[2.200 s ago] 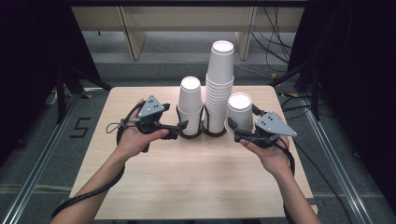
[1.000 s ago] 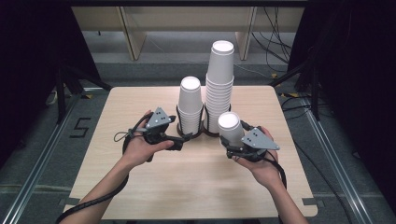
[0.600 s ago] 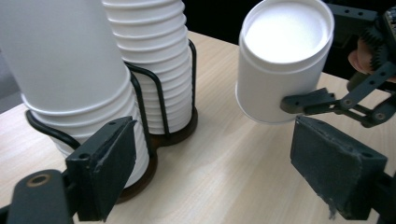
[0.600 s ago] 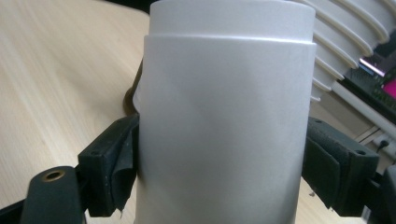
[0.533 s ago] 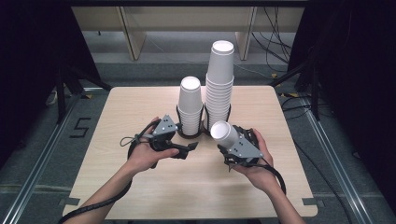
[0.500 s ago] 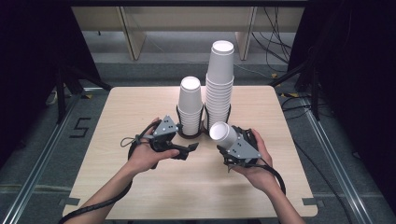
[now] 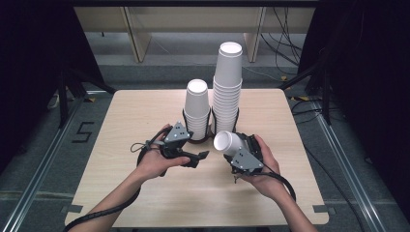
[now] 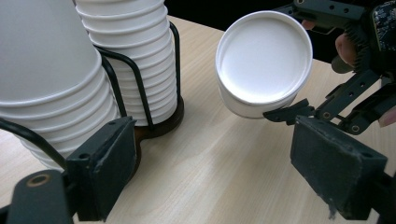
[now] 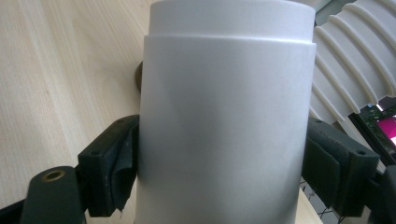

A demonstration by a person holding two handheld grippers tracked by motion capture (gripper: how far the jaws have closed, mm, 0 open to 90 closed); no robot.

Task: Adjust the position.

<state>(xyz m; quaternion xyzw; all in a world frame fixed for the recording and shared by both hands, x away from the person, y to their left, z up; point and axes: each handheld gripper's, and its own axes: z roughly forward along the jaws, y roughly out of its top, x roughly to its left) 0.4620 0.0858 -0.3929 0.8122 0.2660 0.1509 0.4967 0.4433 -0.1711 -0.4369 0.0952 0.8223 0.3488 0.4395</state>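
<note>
Cup (image 7: 227,142) in white paper, apparently two nested judging by the step in its wall in the right gripper view, sits clamped between the jaws of the right gripper (image 7: 240,149), tipped on its side above the table (image 7: 121,125), its flat closed bottom turned toward the left gripper (image 7: 198,157). In the right gripper view both black pads press flat on opposite sides of the cup wall (image 9: 224,135).

The left gripper stands with its jaws apart and nothing between them; the cup's bottom (image 8: 264,58) hangs just ahead of them and slightly to the side in the left gripper view.

Main risk, as I judge it: thin paper held hard can buckle or go oval, and a dented cup will jam when separated or restacked. If the left gripper comes in to take or pull one cup away, it has only the bottom rim to catch; a shallow bite there can slip off, or drag both cups out together.

Close behind and beside the left gripper stand the short stack (image 7: 197,108) and the tall stack (image 7: 228,87), both in a black wire holder (image 8: 135,77). A sideways swing of either hand could knock the tall stack, which looks the easier one to topple. The trailing cable (image 7: 285,181) could also snag on a hand.
</note>
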